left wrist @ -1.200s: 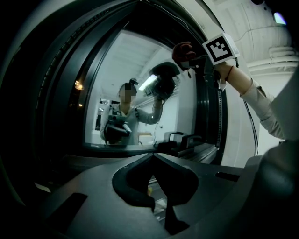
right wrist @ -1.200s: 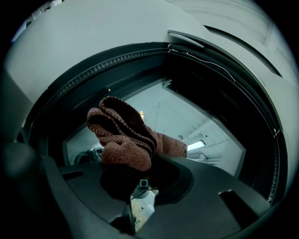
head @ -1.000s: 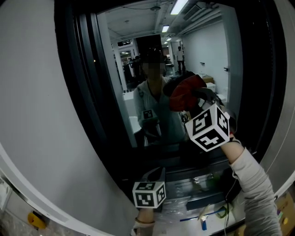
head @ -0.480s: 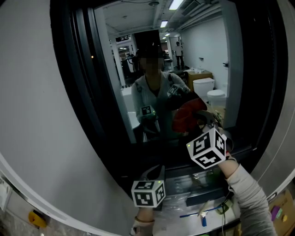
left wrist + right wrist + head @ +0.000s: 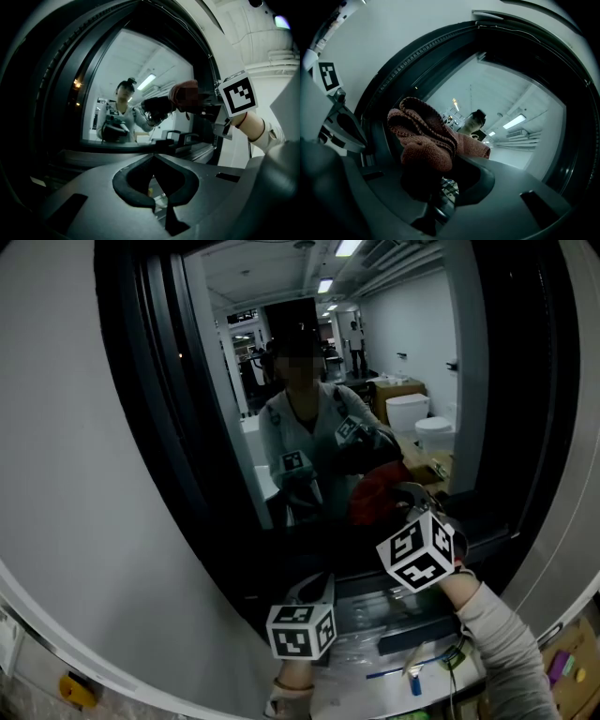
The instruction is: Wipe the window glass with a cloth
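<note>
Grey moulded plastic, nearest: the left claw (image 5: 153, 161), jaws pressed together with nothing between them, held low beneath the window and apparently idle. Beyond it and to the right, the right claw (image 5: 438, 180) is clenched on a rust-red knit cloth (image 5: 424, 140). It grips the lower end, so the bunched bulk stands out past the jaw tips. In the head view the cloth sits at the lower part of the glass (image 5: 422, 381), right of centre, just above the bottom rail of the black frame (image 5: 150, 427). It appears to meet the pane, though contact cannot be confirmed.

Step in hand, as judged: a wiping stroke low on the pane. The next move calls for steady pressure into the glass and a sweep sideways or upward, turning short of the frame.

The cloth is a folded wad pointing away from the claw toward the pane. In the right gripper view its long axis runs from upper left to lower right, a loose tail at the right end.

Farthest: the reflection of a person in a lit room.
</note>
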{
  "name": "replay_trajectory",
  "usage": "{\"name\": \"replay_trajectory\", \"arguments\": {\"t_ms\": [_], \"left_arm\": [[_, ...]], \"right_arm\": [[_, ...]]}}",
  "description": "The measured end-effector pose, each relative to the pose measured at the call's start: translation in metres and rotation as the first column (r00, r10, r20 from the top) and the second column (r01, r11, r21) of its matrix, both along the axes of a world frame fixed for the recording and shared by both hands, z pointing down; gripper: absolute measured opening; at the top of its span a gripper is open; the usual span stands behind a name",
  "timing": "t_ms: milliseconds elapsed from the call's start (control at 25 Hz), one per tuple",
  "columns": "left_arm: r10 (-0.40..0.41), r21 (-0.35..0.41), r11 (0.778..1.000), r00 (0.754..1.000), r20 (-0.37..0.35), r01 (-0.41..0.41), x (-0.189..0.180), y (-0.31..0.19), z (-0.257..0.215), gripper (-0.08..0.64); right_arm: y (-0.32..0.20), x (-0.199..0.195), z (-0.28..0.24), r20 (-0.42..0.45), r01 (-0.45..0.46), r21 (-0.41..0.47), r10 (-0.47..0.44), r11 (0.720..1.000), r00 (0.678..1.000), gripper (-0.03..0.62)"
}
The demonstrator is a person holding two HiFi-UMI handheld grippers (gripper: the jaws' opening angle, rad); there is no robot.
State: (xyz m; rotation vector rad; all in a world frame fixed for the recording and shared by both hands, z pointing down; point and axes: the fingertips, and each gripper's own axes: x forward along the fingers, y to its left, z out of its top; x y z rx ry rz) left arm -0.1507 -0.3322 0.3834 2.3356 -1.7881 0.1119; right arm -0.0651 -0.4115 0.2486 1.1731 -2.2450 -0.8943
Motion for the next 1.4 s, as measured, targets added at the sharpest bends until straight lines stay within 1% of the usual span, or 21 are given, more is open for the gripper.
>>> {"name": "replay_trajectory", "arguments": {"t_ms": [120,400,560,680,840,1000,1120,1200,1320,1400], "left_arm": [[0.001,0.0,1.0,1.0,0.0,-0.001,0.003,-0.002,-0.001,0.005],[0.014,0.014,1.0,1.0,0.007,-0.015,0.021,-0.006,-0.009,0.004],[0.031,0.018,0.999,0.999,0.01,-0.031,0.037,-0.013,-0.013,0.005],[0.049,0.015,0.999,0.999,0.01,-0.049,0.049,-0.019,-0.013,0.004],[0.079,0.014,0.997,0.997,0.011,-0.079,0.068,-0.028,-0.015,0.004],[0.11,0.019,0.994,0.994,0.019,-0.111,0.086,-0.038,-0.017,0.005],[0.138,0.022,0.99,0.99,0.024,-0.139,0.099,-0.047,-0.02,0.005],[0.159,0.021,0.987,0.987,0.027,-0.16,0.106,-0.053,-0.022,0.005],[0.188,0.019,0.982,0.982,0.037,-0.188,0.117,-0.061,-0.022,0.004],[0.197,0.019,0.98,0.98,0.041,-0.198,0.12,-0.065,-0.024,0.005]], "right_arm": [[0.006,0.004,-0.008,0.009,0.012,0.011,-0.012,1.0,1.0,0.044],[0.019,0.033,-0.062,-0.001,0.014,0.127,-0.014,0.992,1.0,0.044],[0.013,0.061,-0.107,0.002,-0.022,0.208,0.022,0.978,1.0,0.043],[0.008,0.085,-0.147,0.018,-0.07,0.272,0.067,0.96,0.998,0.044],[-0.002,0.119,-0.203,0.04,-0.146,0.35,0.141,0.925,0.989,0.044],[-0.01,0.152,-0.255,0.061,-0.229,0.42,0.225,0.878,0.972,0.044],[-0.018,0.173,-0.29,0.086,-0.291,0.451,0.283,0.844,0.955,0.044],[-0.023,0.186,-0.313,0.104,-0.336,0.472,0.326,0.815,0.94,0.044],[-0.027,0.205,-0.345,0.135,-0.397,0.507,0.384,0.765,0.913,0.044],[-0.028,0.216,-0.364,0.163,-0.428,0.518,0.406,0.741,0.899,0.044]]}}
